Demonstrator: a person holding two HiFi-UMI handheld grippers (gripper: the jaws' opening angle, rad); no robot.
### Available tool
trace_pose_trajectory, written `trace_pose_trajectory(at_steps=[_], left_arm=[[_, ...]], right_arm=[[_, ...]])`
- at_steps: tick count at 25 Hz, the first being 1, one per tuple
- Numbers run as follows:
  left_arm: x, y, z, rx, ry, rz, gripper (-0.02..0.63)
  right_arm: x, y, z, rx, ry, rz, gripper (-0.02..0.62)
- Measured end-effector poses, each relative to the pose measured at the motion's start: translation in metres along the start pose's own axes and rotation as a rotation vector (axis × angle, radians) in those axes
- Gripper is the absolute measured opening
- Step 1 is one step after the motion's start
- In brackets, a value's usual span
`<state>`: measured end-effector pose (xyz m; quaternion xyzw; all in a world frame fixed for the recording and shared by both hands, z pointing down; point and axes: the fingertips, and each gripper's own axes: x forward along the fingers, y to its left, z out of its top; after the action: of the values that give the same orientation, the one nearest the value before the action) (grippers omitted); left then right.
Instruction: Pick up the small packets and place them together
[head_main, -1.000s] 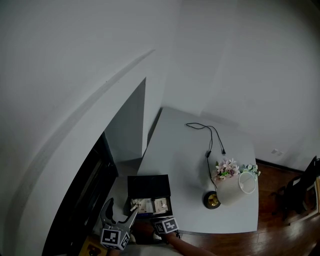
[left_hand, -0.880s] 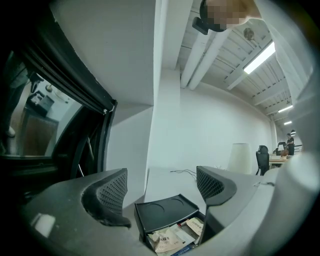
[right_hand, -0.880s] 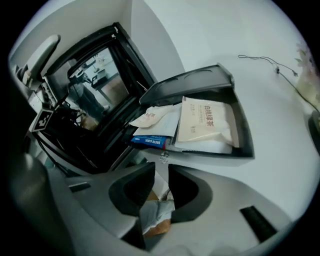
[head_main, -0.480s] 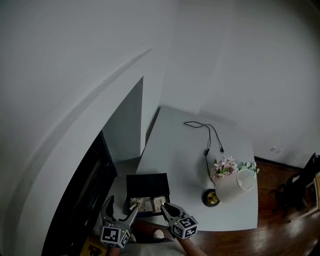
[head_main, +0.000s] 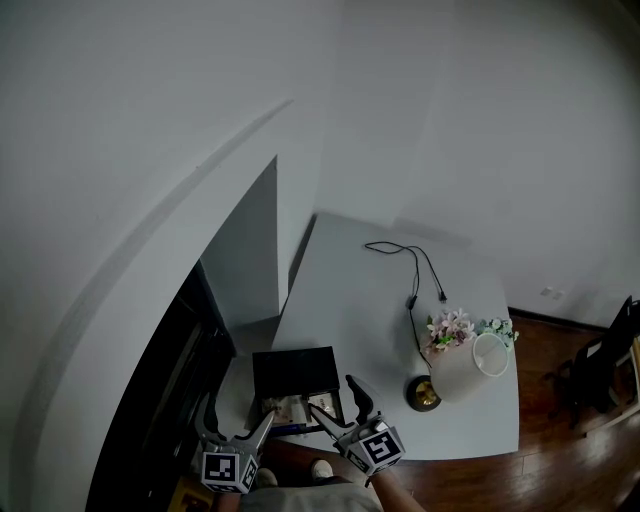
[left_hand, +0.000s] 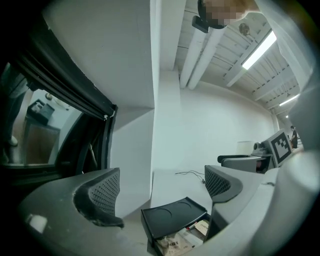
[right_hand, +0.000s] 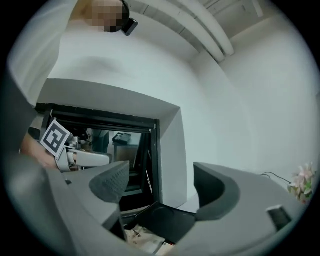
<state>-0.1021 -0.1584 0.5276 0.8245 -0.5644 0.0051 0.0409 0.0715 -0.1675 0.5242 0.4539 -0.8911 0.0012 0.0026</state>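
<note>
Several small packets (head_main: 300, 407) lie in the open front part of a black box (head_main: 295, 368) at the white table's near left corner. The packets (left_hand: 180, 241) show below my left gripper (left_hand: 160, 190), which is open and empty above the black box (left_hand: 172, 216). In the head view the left gripper (head_main: 235, 425) hangs just left of the box. My right gripper (head_main: 338, 402) is at the box's right front corner, its jaws opening, nothing between them. The right gripper (right_hand: 162, 185) looks over the packets (right_hand: 142, 238) and the black box (right_hand: 167, 222).
A white table (head_main: 370, 320) carries a black cable (head_main: 412, 275), a lamp with a white shade (head_main: 470, 368) and a small bunch of flowers (head_main: 452, 330). A dark window frame (head_main: 175, 370) runs along the left. Wooden floor (head_main: 560, 450) lies to the right.
The right gripper has lifted away from the box's front edge, swung a little right and spread its jaws wide. The left gripper has hardly moved.
</note>
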Motion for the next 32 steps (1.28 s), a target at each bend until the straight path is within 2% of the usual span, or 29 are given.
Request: trace_pose_trajectory(at_steps=[2,4,5,7,10,14,17,20,25,29,32], left_arm=[[-0.001,0.004,-0.003,-0.003,0.017,0.019,0.518],[-0.003,0.010,-0.005,-0.016,0.021,0.046,0.478],[-0.004,0.011,-0.005,-0.023,0.016,0.054,0.477],[-0.005,0.013,0.000,-0.031,-0.006,0.057,0.477],[-0.006,0.014,0.006,-0.040,-0.041,0.056,0.479],[-0.005,0.016,0.002,-0.044,-0.031,0.052,0.480],[-0.007,0.015,0.000,-0.035,-0.014,0.046,0.480],[-0.009,0.015,-0.005,-0.025,0.017,0.031,0.459],[-0.017,0.015,-0.012,-0.035,0.040,0.034,0.440],[-0.024,0.018,-0.011,-0.039,0.046,0.052,0.436],[-0.027,0.022,-0.009,-0.040,0.040,0.066,0.436]], right_arm=[[-0.001,0.002,0.002,-0.011,-0.001,0.010,0.413],[-0.002,0.002,0.004,-0.019,-0.016,0.013,0.402],[-0.003,0.002,0.005,-0.018,-0.024,0.017,0.374],[-0.003,0.003,0.006,-0.008,-0.029,0.032,0.374],[0.000,0.005,0.003,-0.013,-0.010,0.059,0.373],[0.006,0.016,-0.010,-0.018,0.050,0.111,0.373],[0.016,0.033,-0.042,-0.056,0.174,0.214,0.369],[0.027,0.052,-0.090,-0.104,0.329,0.310,0.313],[0.044,0.079,-0.165,-0.147,0.554,0.438,0.313],[0.053,0.107,-0.211,-0.291,0.695,0.552,0.313],[0.059,0.118,-0.238,-0.386,0.785,0.583,0.311]])
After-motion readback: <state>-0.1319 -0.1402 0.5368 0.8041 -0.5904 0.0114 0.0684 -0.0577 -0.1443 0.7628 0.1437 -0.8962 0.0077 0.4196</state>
